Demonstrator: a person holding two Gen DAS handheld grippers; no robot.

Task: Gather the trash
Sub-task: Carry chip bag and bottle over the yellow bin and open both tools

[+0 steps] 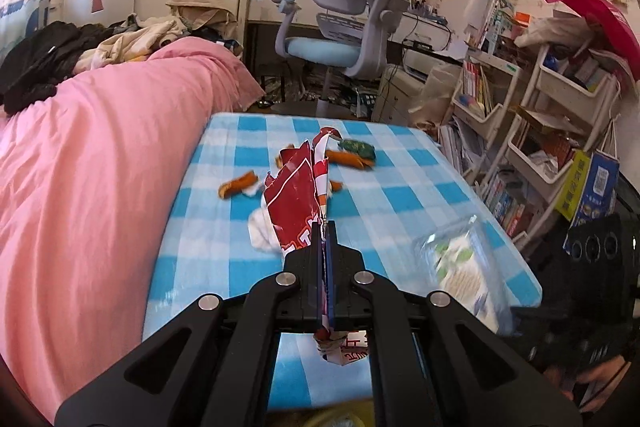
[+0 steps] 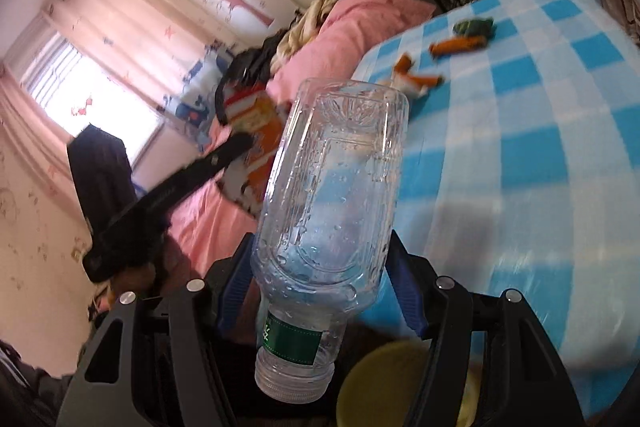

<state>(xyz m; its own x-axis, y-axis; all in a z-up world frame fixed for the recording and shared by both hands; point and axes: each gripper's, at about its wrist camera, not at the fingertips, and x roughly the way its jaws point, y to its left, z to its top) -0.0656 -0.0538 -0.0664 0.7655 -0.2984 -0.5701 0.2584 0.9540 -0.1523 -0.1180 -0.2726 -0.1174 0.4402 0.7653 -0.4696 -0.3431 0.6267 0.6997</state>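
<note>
My left gripper (image 1: 325, 227) is shut on a crumpled red and white snack wrapper (image 1: 298, 195), held above the blue checked table (image 1: 400, 195). Under the wrapper lies a white tissue (image 1: 260, 229). Farther back on the cloth are orange peels (image 1: 238, 185) and a green wrapper (image 1: 358, 148). My right gripper (image 2: 320, 239) is shut on a clear plastic bottle (image 2: 336, 187), cap toward the camera and blue pads on its sides. The bottle (image 1: 460, 267) shows blurred at the right of the left wrist view. The left gripper (image 2: 240, 143) with the wrapper (image 2: 256, 131) appears to the bottle's left.
A pink bed (image 1: 100, 167) with piled clothes runs along the table's left side. A grey and blue desk chair (image 1: 348, 27) stands beyond the far edge. White shelf racks (image 1: 560, 107) full of books crowd the right. A round yellow object (image 2: 384, 383) sits below the right gripper.
</note>
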